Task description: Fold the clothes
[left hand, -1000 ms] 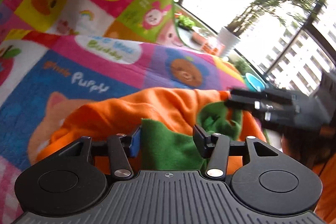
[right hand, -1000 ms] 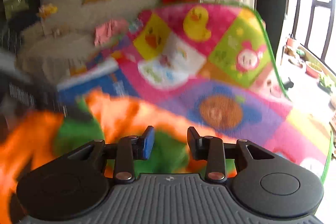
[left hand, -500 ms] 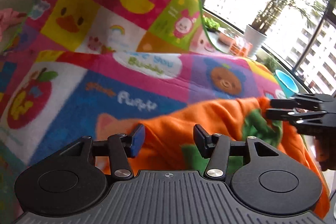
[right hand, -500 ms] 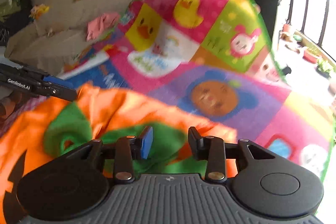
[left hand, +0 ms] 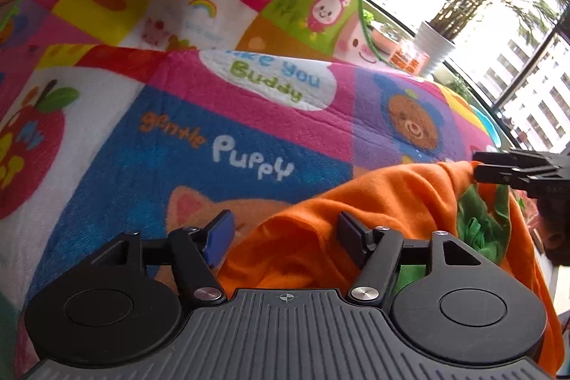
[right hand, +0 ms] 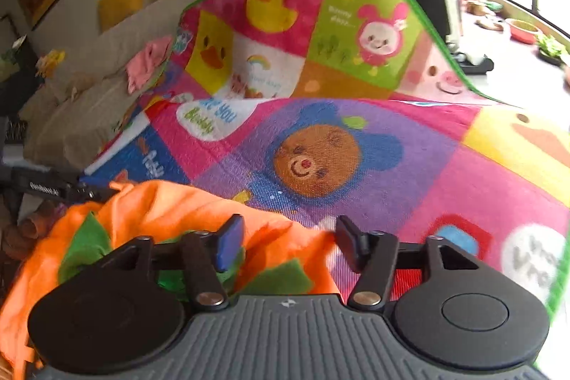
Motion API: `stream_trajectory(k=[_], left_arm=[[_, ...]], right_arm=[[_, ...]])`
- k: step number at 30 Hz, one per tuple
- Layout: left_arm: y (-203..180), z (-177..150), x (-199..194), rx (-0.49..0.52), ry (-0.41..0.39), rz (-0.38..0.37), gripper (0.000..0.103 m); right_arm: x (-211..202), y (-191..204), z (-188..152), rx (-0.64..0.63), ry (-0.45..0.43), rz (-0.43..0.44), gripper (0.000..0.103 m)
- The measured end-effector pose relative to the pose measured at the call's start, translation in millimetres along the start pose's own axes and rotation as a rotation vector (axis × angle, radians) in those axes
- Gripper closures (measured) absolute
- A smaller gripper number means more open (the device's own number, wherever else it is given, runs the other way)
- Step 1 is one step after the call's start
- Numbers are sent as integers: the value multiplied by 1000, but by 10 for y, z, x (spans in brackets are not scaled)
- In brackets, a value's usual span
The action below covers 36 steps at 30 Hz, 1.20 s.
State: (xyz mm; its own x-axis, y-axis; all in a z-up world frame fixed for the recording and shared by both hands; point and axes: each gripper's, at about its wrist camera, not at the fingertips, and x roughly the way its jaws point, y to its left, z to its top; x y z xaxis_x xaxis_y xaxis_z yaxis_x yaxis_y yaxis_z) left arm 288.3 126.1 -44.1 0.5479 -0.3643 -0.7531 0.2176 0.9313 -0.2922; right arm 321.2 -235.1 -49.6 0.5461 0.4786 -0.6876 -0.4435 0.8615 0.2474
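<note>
Where cartoon blanket (left hand: 199, 138) covers surface, orange garment (left hand: 374, 202) lies bunched.

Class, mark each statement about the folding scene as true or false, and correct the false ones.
1. The garment is orange with green parts. True.
2. It lies on a plain white sheet. False: it lies on a bright cartoon blanket.
3. The left gripper has its jaws apart. True.
4. A bear is printed on the blanket. True: the bear shows clearly in the right wrist view.
5. The right gripper is clamped shut on the garment. False: its jaws stand apart, with cloth under them.
6. The garment is neatly folded flat. False: it is bunched and rumpled.
</note>
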Motion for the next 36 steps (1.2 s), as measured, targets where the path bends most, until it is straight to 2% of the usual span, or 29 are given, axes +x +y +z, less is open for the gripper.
stream_trajectory(k=[2, 5, 6, 7, 9, 10, 12, 15, 18, 21, 24, 25, 30, 36], left_arm=[[-51, -14, 28, 34, -4, -2, 33], [-149, -79, 28, 112, -2, -2, 34], [-172, -102, 12, 128, -1, -8, 40], [-188, -125, -4, 136, 3, -13, 43], [-228, -158, -18, 148, -2, -12, 57], [-251, -172, -20, 154, -6, -13, 60], [-311, -123, -144, 169, -49, -6, 79], [-401, -49, -331, 192, -112, 3, 93], [-490, 25, -517, 215, -176, 13, 95], [-580, 99, -703, 238, -240, 23, 95], [-670, 171, -889, 261, -303, 32, 95], [-712, 82, -946, 274, -298, 31, 95], [-913, -398, -1085, 336, -247, 45, 95], [-1030, -857, -1224, 343, -253, 36, 95]], right_arm=[[145, -37, 24, 10, 35, 12, 40], [226, -12, 8, 40, 55, 51, 33], [222, 28, -7, 32, 56, 60, 34], [208, 81, -27, 17, 58, 67, 38], [182, 195, -67, -24, 61, 74, 69], [172, 259, -80, -52, 55, 63, 71], [163, 371, -84, -103, 39, 43, 83], [173, 449, 29, -145, 3, 14, 85], [-5, 474, 239, -154, -89, -13, 86], [-426, 628, 320, -246, -218, -36, 86], [-822, 810, 199, -367, -298, -59, 86], [-920, 868, 120, -402, -311, -70, 86], [-1093, 1142, -485, -563, -277, -151, 86], [-1248, 1301, -1054, -573, -249, -173, 86]])
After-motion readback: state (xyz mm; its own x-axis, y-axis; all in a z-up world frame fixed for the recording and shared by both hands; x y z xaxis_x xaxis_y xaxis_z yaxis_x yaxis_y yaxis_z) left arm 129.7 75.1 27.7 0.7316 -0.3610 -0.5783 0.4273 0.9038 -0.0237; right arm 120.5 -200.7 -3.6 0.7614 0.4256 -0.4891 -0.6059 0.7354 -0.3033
